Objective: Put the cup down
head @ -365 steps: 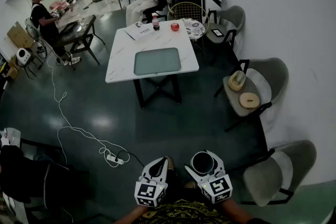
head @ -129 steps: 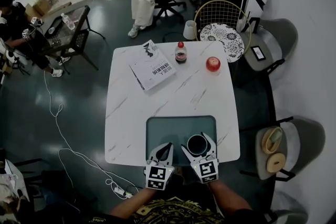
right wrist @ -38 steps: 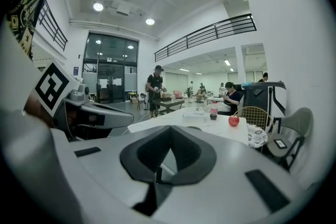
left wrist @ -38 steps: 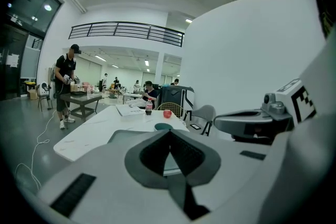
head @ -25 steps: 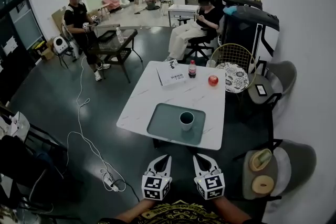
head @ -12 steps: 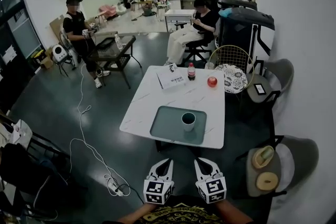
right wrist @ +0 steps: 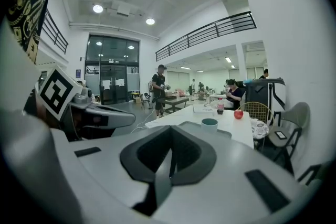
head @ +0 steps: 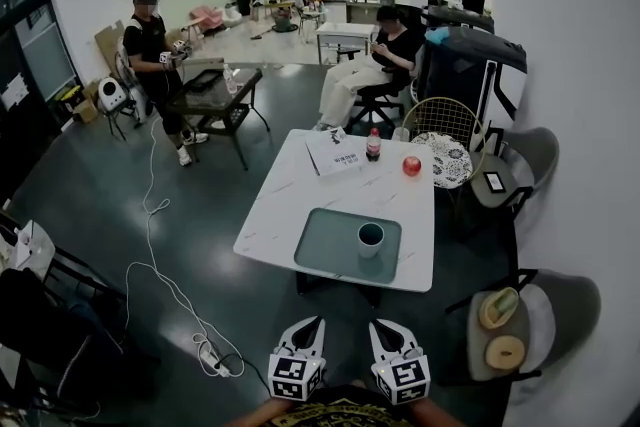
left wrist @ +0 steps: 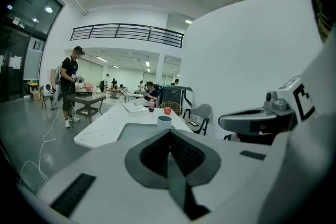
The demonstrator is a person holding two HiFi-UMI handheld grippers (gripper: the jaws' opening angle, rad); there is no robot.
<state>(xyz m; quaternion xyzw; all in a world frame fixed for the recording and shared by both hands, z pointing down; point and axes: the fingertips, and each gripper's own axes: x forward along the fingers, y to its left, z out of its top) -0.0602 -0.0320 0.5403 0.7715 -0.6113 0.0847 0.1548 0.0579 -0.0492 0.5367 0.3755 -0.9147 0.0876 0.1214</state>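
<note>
Our forearms (head: pixel 250 413) are cut off at the lower edge; the left claw (head: pixel 314 322) and right claw (head: pixel 379 324) are both pressed together, empty, well apart from the white marble counter (head: pixel 285 205). The pale round cup (head: pixel 371 237) stands upright on the grey-green tray (head: pixel 325 250) there, with a red apple (head: pixel 412 166), dark bottle (head: pixel 373 145) and white booklet (head: pixel 338 156) beyond.

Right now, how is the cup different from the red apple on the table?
The cup is pale and open-topped; the apple is red and round. The cup stands on the grey-green tray; the apple sits on the bare table farther back, near the bottle. Both rest on that white table.
</note>
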